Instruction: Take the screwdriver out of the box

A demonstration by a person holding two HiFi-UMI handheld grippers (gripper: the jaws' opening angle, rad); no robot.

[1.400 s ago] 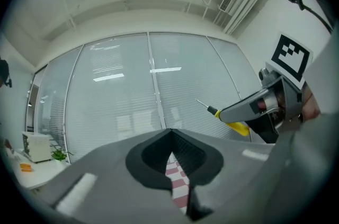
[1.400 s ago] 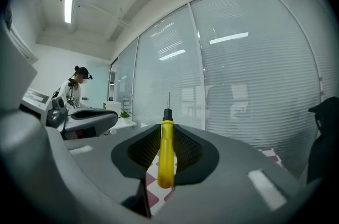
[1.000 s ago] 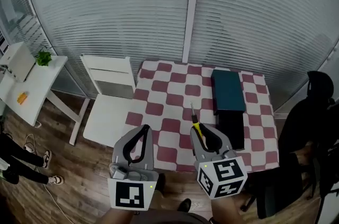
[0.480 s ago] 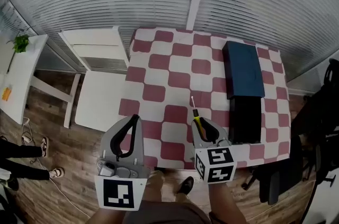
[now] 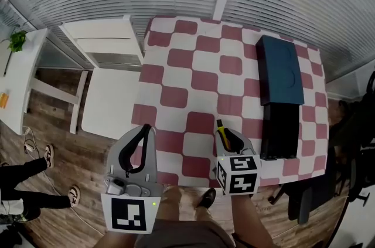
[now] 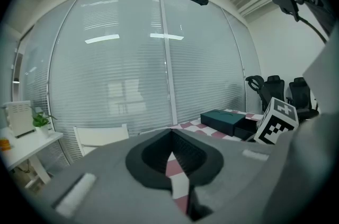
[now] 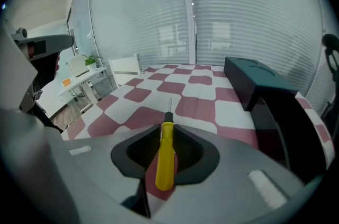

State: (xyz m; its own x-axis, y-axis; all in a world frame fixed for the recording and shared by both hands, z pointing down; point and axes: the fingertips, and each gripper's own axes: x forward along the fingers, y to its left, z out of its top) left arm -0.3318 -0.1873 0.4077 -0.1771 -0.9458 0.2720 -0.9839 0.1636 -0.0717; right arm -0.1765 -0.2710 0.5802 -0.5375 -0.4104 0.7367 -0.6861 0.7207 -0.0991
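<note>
My right gripper [image 5: 223, 131] [image 7: 164, 132] is shut on the screwdriver [image 5: 222, 128] [image 7: 165, 157]. Its yellow handle lies between the jaws and its thin metal shaft points forward over the red-and-white checked table [image 5: 176, 74]. The box stands to the right of it. Its dark teal lid [image 5: 283, 70] [image 7: 253, 79] lies farther back and the black open base [image 5: 280, 129] [image 7: 288, 125] lies nearer. My left gripper [image 5: 146, 129] [image 6: 171, 138] hangs shut and holds nothing, off the table's near left corner.
A white chair [image 5: 108, 106] stands left of the table. Farther left is a white side table [image 5: 14, 74] with a small plant. A person's legs [image 5: 26, 182] show at the far left. Black office chairs [image 5: 351, 141] stand at the right. Blinds cover the glass wall behind.
The right gripper has drawn back toward the table's near edge with the screwdriver. The head view has tilted, so the table sits a little higher. The left gripper has hardly moved.
</note>
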